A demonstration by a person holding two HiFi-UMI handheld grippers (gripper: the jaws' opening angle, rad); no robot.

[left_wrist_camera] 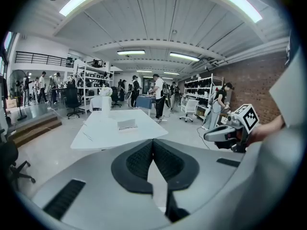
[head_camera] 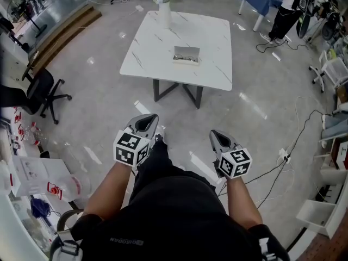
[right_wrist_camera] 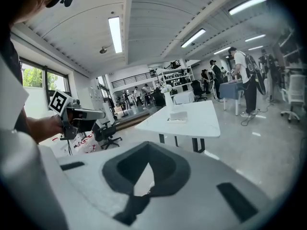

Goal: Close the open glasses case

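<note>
The approach is judged to be the step in hand: nothing is being touched yet, and the case is lying open.

The left gripper (head_camera: 148,123) is being held clenched. Its black ribbed pads are being pressed tip to tip with nothing between them (only a sliver of pale floor is being shown behind them in the left gripper view). The right gripper (head_camera: 218,139) is being held near it, on its right, likewise closed on nothing. Both are being carried low in front of the person's dark-clothed body, above the glossy grey floor (head_camera: 109,102).

Well ahead of both grippers, the white marble-patterned square table (head_camera: 212,48) is being faced. The open grey rectangular glasses case (head_camera: 186,55) is lying near the table's middle, roughly straight ahead between the two grippers and well apart from either. Beyond the case and off towards the left gripper's side, a tall white vase of pale flowers (head_camera: 165,12) is standing by the far edge.

For the next move, the gap to the table is judged to need closing first. One gripper would then be brought over the lid to press it down while the base is being steadied by the other. Which half is the lid cannot be told from here.
</note>
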